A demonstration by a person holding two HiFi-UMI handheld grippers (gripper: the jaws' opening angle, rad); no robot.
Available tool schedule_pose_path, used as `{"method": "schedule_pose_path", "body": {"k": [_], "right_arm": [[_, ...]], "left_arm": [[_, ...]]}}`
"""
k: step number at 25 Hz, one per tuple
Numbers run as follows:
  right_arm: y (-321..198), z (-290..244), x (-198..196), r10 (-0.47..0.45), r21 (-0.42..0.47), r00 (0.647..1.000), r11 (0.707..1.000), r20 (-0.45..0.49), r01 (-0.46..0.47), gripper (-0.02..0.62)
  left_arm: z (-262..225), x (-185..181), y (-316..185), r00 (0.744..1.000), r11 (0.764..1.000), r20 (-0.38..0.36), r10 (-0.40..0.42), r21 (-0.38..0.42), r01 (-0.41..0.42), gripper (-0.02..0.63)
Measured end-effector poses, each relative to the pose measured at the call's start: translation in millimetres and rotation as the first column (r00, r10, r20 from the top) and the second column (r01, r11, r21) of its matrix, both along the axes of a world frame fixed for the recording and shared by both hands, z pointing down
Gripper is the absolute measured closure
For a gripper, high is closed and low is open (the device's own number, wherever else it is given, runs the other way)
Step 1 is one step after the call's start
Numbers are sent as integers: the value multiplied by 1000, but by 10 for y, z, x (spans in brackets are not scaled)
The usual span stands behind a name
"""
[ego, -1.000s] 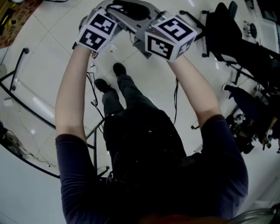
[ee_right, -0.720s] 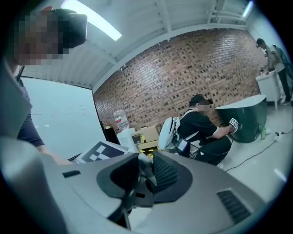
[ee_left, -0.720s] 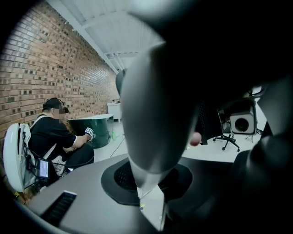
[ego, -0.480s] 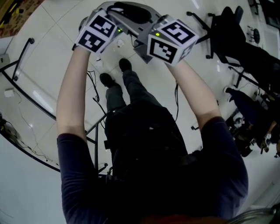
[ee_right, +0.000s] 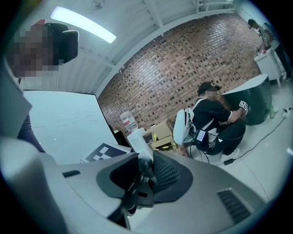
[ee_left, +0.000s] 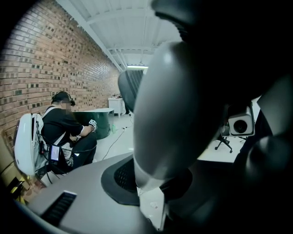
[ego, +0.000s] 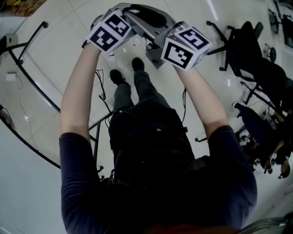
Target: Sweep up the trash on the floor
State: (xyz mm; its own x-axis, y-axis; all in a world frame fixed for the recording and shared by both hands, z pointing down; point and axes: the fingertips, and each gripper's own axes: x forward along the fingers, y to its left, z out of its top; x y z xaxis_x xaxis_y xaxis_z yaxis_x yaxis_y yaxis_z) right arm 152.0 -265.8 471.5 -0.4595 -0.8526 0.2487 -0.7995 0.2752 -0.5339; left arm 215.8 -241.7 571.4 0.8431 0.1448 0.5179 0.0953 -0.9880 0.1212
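In the head view both arms reach forward, each with a marker cube on its gripper. My left gripper (ego: 130, 13) and right gripper (ego: 158, 33) are held close together above the white tiled floor. A small white scrap (ego: 136, 41) lies on the tiles just ahead of the person's shoes. In the left gripper view my left gripper (ee_left: 155, 183) is shut on a thick rounded grey handle (ee_left: 183, 105) that fills the frame. In the right gripper view my right gripper (ee_right: 139, 178) has a thin black piece (ee_right: 142, 185) with a white strip (ee_right: 138, 141) squeezed between its pads. What these belong to is hidden.
Black office chairs (ego: 247, 50) stand at the right, and a curved black rail (ego: 27, 68) and loose cables (ego: 100, 91) lie at the left. A seated person in black (ee_right: 215, 119) works at a round green tub (ee_left: 98, 121) by the brick wall (ee_left: 50, 59).
The person has stepped forward. The floor, the rail and the chairs have shifted in the head view. Both grippers moved together up and right, with their grips unchanged.
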Motion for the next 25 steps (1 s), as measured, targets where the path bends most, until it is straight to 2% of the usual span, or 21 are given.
{"method": "schedule_pose_path", "body": {"k": [7,15,19,25], "right_arm": [[122,-10,-347,-77,-6,997,997,2,77,480],[211,-45,-860,-211,-10,977,977,27,212,480],[242,-57,-1057,-259,-9,965,966,28,259,480],[283,-27,-1136,-275,-21,960,961,50,276,480]], "left_arm": [[-19,-350,104,999,1000,26,-24,-5,24,552],[-42,-853,175,993,993,56,-105,-54,108,552],[-64,-1025,173,986,984,40,-164,-68,166,552],[-50,-1106,190,972,963,22,-232,-134,233,552]]}}
